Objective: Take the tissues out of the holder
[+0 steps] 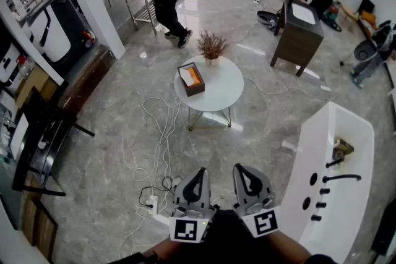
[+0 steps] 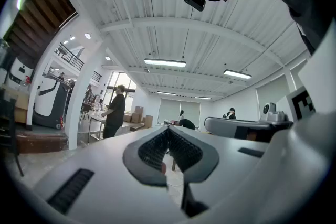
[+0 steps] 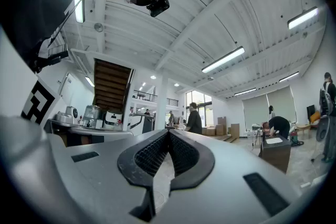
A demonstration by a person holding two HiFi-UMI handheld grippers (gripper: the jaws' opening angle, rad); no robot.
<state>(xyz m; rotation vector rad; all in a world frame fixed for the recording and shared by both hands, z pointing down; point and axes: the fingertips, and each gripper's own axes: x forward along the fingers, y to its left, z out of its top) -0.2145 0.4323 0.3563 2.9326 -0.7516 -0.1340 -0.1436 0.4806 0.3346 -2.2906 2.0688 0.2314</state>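
Fingers of left gripper (image 1: 199, 174) and right gripper (image 1: 242, 170) are clenched empty, well apart from tissue holder (image 1: 191, 80).

Holder (image 1: 194, 91) contents small, indistinct.

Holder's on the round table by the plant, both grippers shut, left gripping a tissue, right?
No: the left gripper is shut on nothing, per the left gripper view. The holder on the table by the plant and the shut right gripper are correct.
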